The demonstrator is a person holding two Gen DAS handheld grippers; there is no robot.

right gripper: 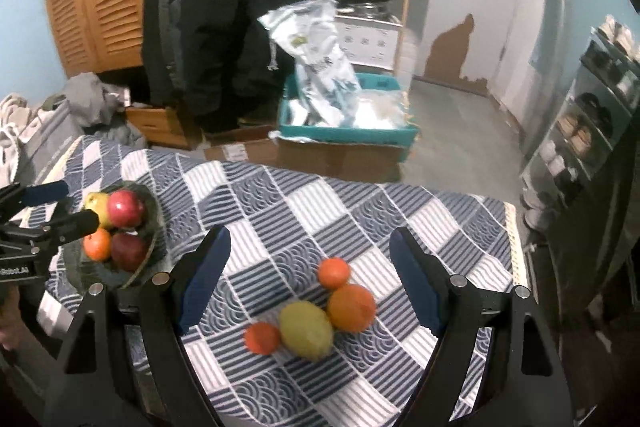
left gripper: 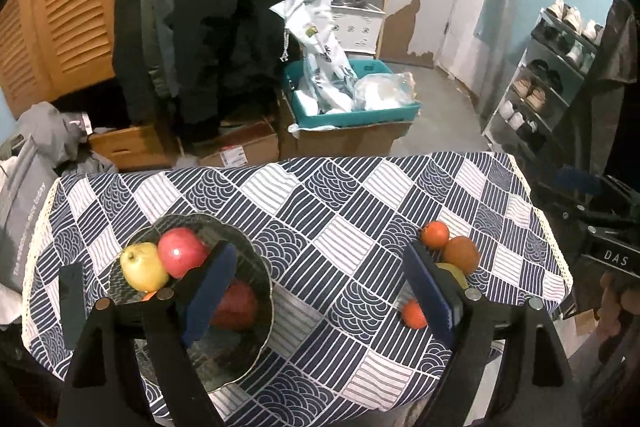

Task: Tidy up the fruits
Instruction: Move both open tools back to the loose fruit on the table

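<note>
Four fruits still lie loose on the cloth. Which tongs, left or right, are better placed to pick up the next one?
Right, probably. The right tongs hang open directly over the loose group, with the lemon between their fingers. The left tongs are open too, but sit nearer the bowl.

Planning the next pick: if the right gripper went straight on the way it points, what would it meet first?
Probably the lemon: it lies between the open fingers of the right gripper, with the big orange touching it. Depth is unclear.
</note>
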